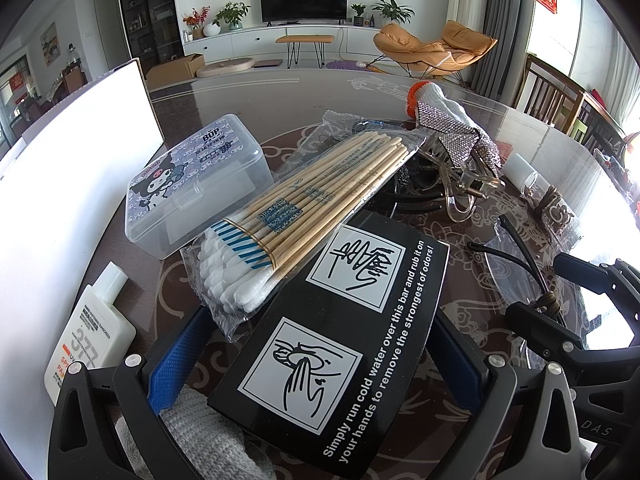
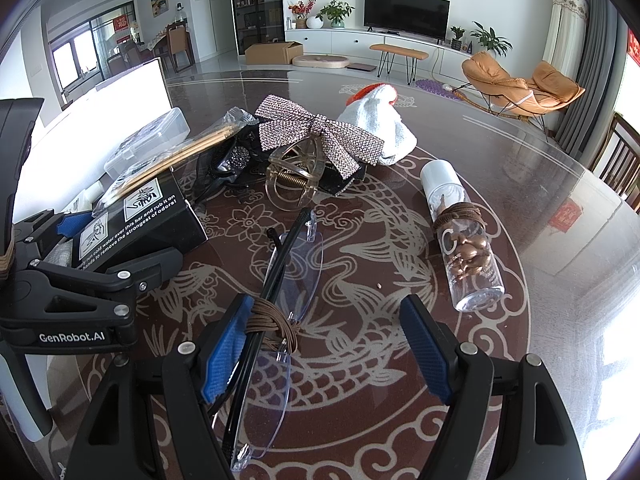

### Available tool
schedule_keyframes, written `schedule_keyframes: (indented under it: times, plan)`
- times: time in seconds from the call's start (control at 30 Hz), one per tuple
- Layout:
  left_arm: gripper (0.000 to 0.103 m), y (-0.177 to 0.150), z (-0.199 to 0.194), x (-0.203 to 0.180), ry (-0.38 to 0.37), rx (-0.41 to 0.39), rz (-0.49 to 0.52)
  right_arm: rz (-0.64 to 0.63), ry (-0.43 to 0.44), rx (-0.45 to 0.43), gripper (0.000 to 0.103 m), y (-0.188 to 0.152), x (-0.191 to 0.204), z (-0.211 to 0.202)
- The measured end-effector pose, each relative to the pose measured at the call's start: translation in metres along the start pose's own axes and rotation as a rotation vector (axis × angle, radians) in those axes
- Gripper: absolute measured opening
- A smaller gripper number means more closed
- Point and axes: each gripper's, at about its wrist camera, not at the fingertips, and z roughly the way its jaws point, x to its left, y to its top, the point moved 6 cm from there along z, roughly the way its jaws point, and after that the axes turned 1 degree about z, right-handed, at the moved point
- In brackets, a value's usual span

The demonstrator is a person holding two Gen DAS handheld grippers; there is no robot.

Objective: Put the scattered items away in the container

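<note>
My left gripper [image 1: 316, 364] is shut on a black box [image 1: 340, 344] with white hand-washing pictures, held low over the table; the box also shows in the right wrist view [image 2: 136, 220]. A bag of cotton swabs [image 1: 288, 216] lies across the box's far end. My right gripper [image 2: 326, 344] is open, with rimless glasses [image 2: 276, 300] and a brown hair tie [image 2: 276, 324] lying between its fingers by the left pad. The white container wall [image 1: 80, 184] stands to the left.
On the table lie a clear lidded box [image 1: 192, 184], a sunscreen bottle [image 1: 92, 336], a rhinestone bow clip [image 2: 316, 140], a clear claw clip [image 2: 292, 184], a white glove [image 2: 380, 120] and a clear bottle of brown capsules [image 2: 464, 236]. A grey cloth [image 1: 208, 440] sits under the left gripper.
</note>
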Motion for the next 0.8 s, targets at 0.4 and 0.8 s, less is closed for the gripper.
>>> schedule_keyframes:
  times: [0.4, 0.8]
  plan:
    - [0.103, 0.0000, 0.0004, 0.0001, 0.000, 0.000, 0.000, 0.000, -0.001, 0.000, 0.077, 0.0009, -0.0011, 0.0013]
    - [0.103, 0.0000, 0.0000, 0.0000, 0.000, 0.000, 0.000, 0.000, -0.002, 0.000, 0.077, 0.0008, -0.0012, 0.0012]
